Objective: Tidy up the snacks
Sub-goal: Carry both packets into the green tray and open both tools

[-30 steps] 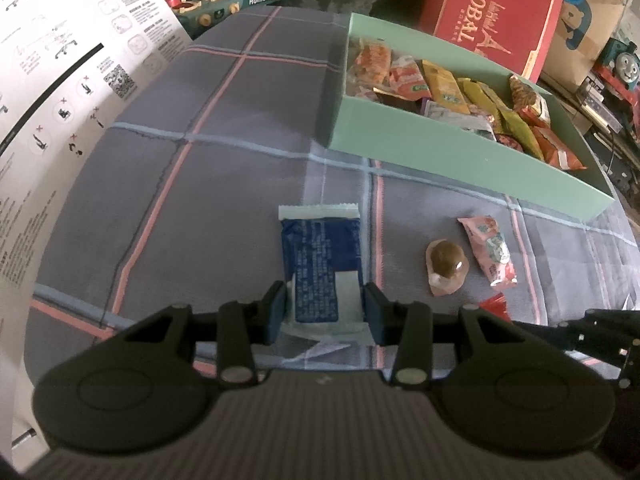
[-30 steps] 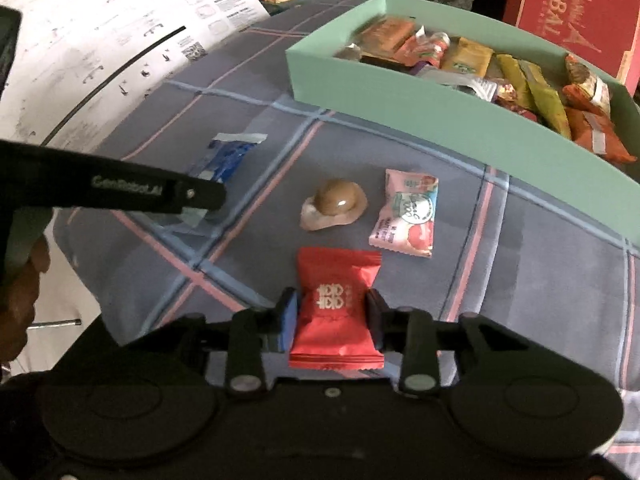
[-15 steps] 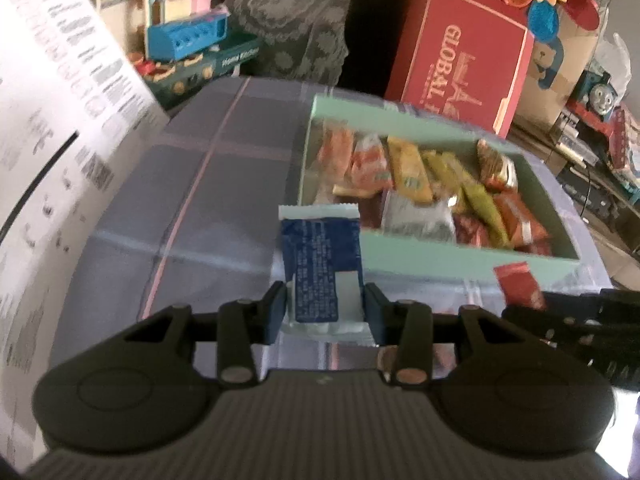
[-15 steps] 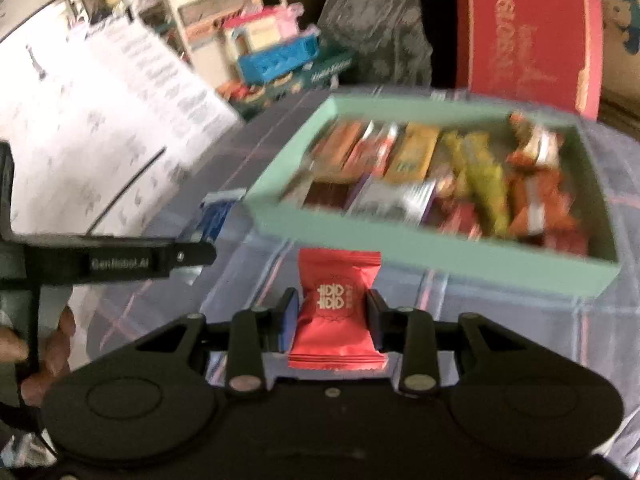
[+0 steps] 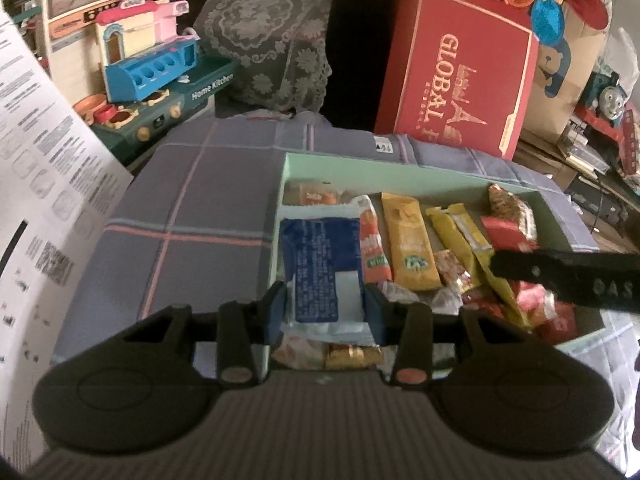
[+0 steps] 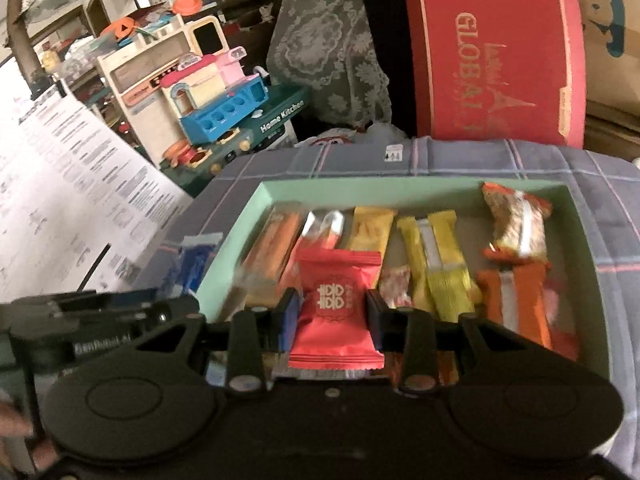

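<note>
While over green box (image 5: 400, 168) | left tongs (image 5: 325, 312) clamp blue packet (image 5: 320, 268) | right tongs (image 6: 331, 322) clamp red packet (image 6: 338, 300)

The left gripper (image 5: 325, 312) points steeply downward, its two pads clamped on the sides of a blue packet (image 5: 320, 268). The right gripper (image 6: 331, 320) (tilted down much the same) pinches a red packet (image 6: 337, 312). Blurred fingertips (image 6: 16, 436) show at the right view's lower left edge.
</note>
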Motion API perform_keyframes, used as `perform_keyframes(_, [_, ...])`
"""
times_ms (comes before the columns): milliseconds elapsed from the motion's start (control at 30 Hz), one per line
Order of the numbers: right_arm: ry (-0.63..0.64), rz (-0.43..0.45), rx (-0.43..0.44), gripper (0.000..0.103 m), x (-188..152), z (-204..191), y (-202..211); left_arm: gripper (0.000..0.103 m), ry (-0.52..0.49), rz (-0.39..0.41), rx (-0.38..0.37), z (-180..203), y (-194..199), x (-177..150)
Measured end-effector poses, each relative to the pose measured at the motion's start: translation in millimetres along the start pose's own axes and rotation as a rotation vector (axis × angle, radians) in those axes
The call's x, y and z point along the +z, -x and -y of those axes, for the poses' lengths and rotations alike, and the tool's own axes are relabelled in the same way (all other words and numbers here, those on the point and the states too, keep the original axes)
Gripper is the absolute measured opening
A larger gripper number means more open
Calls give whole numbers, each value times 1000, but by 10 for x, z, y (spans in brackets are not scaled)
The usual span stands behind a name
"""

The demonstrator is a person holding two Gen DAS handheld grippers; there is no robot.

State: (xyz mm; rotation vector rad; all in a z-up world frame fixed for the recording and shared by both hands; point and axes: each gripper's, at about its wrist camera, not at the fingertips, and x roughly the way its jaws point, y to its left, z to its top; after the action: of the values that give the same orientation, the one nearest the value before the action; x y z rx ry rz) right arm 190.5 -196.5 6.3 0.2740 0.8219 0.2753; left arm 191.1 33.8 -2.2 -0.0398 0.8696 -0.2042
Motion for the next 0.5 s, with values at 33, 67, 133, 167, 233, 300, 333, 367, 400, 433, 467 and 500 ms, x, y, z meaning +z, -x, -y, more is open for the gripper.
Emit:
perform_keyframes(33, [0,0,1,35,52,-3,-71,41,-3,-6,3,6,-69,29])
perform_keyframes(67, [0,1,0,35,103,-7,-138,41,-5,-10,6,5,-123,54])
perform_keyframes(133, [-5,10,5,35,214,-10,-277,43,-13,-14,15,8,-222,103])
perform_keyframes(167, [-14,19,11,37,265,-2,-332,45,-15,-12,22,10,-265,128])
perform_keyframes(233, [-28,34,12,49,323,4,-396,74,-9,-7,48,17,-323,169])
perform_keyframes(300, [-33,47,8,68,352,-1,-423,90,1,14,76,21,-327,176])
perform_keyframes(333, [-29,55,3,77,350,-4,-419,92,1,22,85,27,-325,173])
perform_keyframes(367, [-21,60,-2,83,341,-7,-412,92,-1,22,86,37,-322,165])
perform_keyframes(400, [-17,62,-5,85,323,-7,-395,94,-1,18,84,44,-325,157])
perform_keyframes(433, [-15,61,-9,88,310,-2,-387,96,-1,13,81,51,-321,144])
perform_keyframes(467, [-17,59,-12,91,292,8,-377,97,0,10,82,57,-315,129])
perform_keyframes(500, [-23,58,-14,92,282,28,-355,98,1,7,83,67,-309,115])
